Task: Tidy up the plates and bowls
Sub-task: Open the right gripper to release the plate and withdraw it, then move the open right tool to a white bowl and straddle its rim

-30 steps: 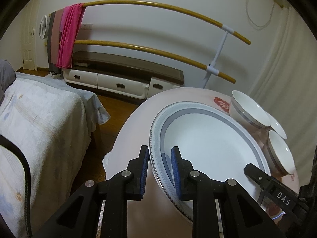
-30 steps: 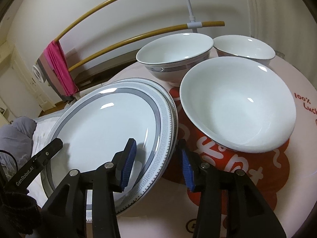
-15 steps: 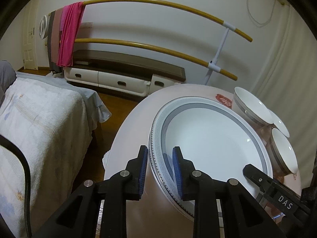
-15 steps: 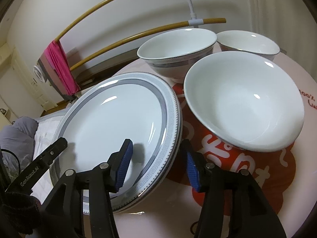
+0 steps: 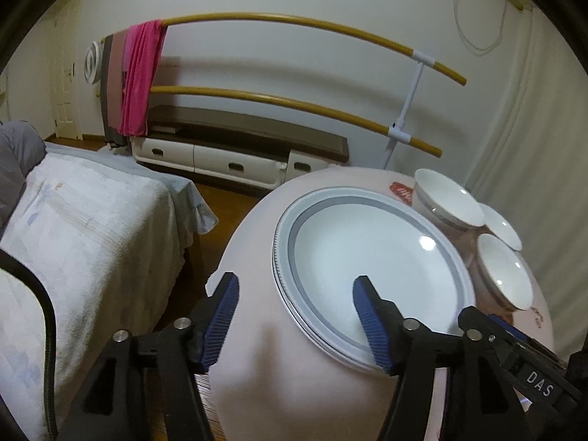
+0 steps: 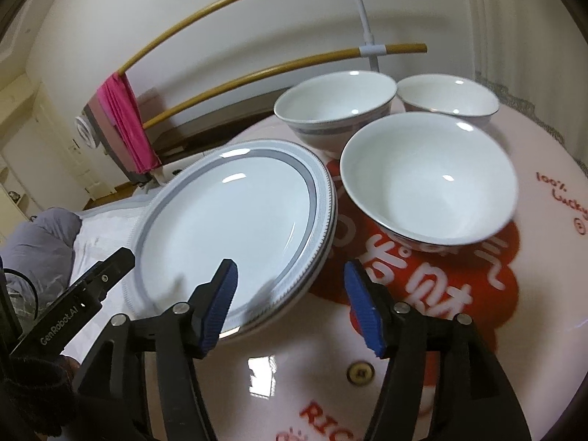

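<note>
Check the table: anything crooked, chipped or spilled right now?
Nothing stands out. The plates sit stacked flat with rims nearly aligned, and the three bowls stand upright and empty on the table. No chips or spills visible.

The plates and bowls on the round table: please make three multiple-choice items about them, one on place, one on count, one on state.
1. Where is the plate stack?
A. left of the bowls
B. behind the bowls
C. inside a bowl

2. How many bowls stand on the table?
A. one
B. three
C. five

3. How are the right tongs?
A. shut on a bowl
B. shut on the plates
C. open

Key: 1 A, the right wrist view shows it beside them; 2 B, large bowl, banded bowl, far bowl; 3 C, pads touch nothing.
</note>
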{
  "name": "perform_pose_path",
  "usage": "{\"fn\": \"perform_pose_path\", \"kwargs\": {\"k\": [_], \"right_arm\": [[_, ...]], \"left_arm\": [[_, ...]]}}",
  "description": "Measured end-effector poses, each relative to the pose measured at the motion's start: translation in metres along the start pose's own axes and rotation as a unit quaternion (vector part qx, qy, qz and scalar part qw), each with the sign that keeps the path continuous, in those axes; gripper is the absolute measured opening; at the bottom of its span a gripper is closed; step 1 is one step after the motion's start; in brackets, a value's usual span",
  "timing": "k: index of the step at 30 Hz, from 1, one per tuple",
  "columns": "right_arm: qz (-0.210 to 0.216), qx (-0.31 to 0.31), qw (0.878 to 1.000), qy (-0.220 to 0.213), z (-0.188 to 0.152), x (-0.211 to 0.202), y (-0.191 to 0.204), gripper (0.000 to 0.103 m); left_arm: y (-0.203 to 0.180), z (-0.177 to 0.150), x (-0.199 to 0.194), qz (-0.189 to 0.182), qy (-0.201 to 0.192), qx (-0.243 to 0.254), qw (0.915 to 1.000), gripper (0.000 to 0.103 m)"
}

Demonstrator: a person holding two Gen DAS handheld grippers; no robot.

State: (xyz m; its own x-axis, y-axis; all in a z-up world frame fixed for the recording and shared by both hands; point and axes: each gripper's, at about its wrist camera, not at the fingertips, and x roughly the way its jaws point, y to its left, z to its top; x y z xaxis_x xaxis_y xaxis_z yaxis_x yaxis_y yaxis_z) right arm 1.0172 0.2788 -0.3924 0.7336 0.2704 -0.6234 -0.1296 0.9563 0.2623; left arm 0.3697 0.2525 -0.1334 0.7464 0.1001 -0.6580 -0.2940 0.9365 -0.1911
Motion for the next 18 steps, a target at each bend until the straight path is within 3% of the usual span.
{"fn": "perform_pose_path", "kwargs": {"k": [8, 18], "right_arm": [[0.02, -0.007, 0.999, -0.032, -0.007, -0.058, -0.012, 0.079], [0.024, 0.005, 0.997, -0.079, -0.011, -0.122, -0.048, 0.082]], "left_arm": [[-0.026, -0.017, -0.07, 0.003, -0.045, 0.009, 0.9989, 0.089], [-0.07, -0.047, -0.131, -0.02, -0.063, 0.04, 0.997, 0.095]]}}
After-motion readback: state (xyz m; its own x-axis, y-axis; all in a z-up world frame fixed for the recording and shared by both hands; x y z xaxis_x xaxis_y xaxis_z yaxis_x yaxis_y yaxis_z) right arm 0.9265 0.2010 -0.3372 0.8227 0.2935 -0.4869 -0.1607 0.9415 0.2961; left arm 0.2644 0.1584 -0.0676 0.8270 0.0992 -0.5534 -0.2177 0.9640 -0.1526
